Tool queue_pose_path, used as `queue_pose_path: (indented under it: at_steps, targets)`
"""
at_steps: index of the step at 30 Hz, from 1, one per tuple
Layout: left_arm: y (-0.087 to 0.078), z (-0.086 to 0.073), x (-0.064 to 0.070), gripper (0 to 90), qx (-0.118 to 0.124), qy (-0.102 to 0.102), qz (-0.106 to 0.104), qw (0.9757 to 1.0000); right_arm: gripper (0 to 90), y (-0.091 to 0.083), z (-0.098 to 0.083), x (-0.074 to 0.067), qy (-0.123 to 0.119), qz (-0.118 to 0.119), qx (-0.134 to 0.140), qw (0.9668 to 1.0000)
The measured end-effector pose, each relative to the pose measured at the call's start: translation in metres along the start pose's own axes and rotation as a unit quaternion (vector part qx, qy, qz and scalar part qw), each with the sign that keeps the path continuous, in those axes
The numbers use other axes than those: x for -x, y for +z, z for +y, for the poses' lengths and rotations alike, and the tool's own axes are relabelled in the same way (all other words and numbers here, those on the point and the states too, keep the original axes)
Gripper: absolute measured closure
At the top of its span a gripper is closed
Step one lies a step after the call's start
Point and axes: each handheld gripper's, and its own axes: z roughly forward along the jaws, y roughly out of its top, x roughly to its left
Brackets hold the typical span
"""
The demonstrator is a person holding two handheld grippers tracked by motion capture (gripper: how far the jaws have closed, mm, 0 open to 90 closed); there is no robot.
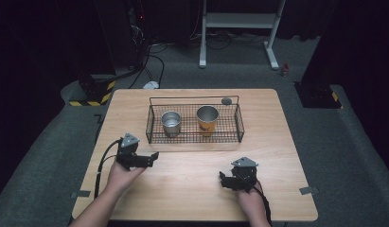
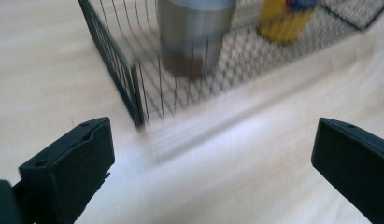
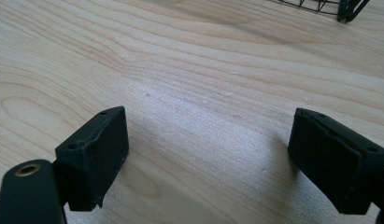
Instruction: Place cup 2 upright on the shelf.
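Both forearms are bare, with no sleeve in the high view. Each hand holds a black gripper topped by a grey three-cornered plate: the left gripper point(image 1: 153, 156) and the right gripper point(image 1: 223, 178). A black cable loops from the left one along the forearm; another trails from the right one past the wrist. In the gripper views the jaws are blocky black pads with matt faces, slightly chipped edges and small round screw holes. A brass-coloured ring sits in the black arm beside the right gripper's left jaw.

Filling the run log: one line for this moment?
left gripper open, near basket | right gripper open | steel cup, yellow cup in basket
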Motion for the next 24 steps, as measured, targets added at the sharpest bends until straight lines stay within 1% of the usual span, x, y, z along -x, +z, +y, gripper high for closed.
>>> queue_pose_path:
  at_steps: [3,6,8,9,11,12,13,14,15,16,19,20,23,24]
  targets:
    - [-0.002,-0.020,0.000,0.1,-0.024,0.008,0.001,0.9997,12.4,0.000,0.000,0.000,0.000,0.000,0.000,1.0000]
    - [-0.003,-0.038,-0.001,0.1,-0.048,0.016,-0.001,0.9987,12.5,0.000,0.000,0.000,0.000,-0.001,0.000,1.0000]
    - [-0.003,-0.050,-0.002,0.1,-0.067,0.025,-0.002,0.9974,12.5,0.000,0.000,0.000,0.000,-0.001,0.000,1.0000]
    - [-0.003,-0.056,-0.001,0.1,-0.074,0.028,-0.001,0.9969,12.4,0.000,0.000,0.000,-0.001,-0.001,0.000,1.0000]
    - [-0.003,-0.064,-0.002,0.2,-0.084,0.035,-0.002,0.9959,12.5,0.000,0.000,0.000,0.000,-0.001,0.000,1.0000]
    - [-0.003,-0.067,-0.002,0.2,-0.084,0.043,0.000,0.9955,12.4,0.000,0.000,0.000,-0.001,-0.001,0.000,1.0000]
    - [-0.004,-0.071,0.000,0.1,-0.077,0.054,0.008,0.9955,12.5,0.000,0.000,0.000,0.000,0.000,-0.001,1.0000]
    - [-0.005,-0.072,0.001,0.1,-0.072,0.053,0.008,0.9960,12.5,0.000,0.000,0.000,0.000,0.000,-0.001,1.0000]
    - [-0.005,-0.073,0.001,0.1,-0.073,0.054,0.008,0.9958,12.5,0.000,0.000,0.000,-0.001,-0.001,0.000,1.0000]
    - [-0.005,-0.073,0.001,0.1,-0.069,0.054,0.010,0.9961,12.5,0.000,0.000,0.000,0.000,-0.001,-0.001,1.0000]
    - [-0.006,-0.075,0.002,0.1,-0.059,0.052,0.030,0.9965,12.5,0.000,0.000,0.000,0.000,-0.001,-0.001,1.0000]
    - [-0.006,-0.075,0.002,0.1,-0.059,0.052,0.030,0.9965,12.5,0.000,0.000,0.000,0.000,-0.001,-0.001,1.0000]
    - [-0.006,-0.076,0.001,0.3,-0.060,0.038,0.026,0.9971,12.5,0.000,0.000,0.000,0.000,-0.001,-0.001,1.0000]
    - [-0.006,-0.076,0.001,0.2,-0.060,0.038,0.026,0.9971,12.4,0.000,0.000,0.000,0.000,-0.001,-0.001,1.0000]
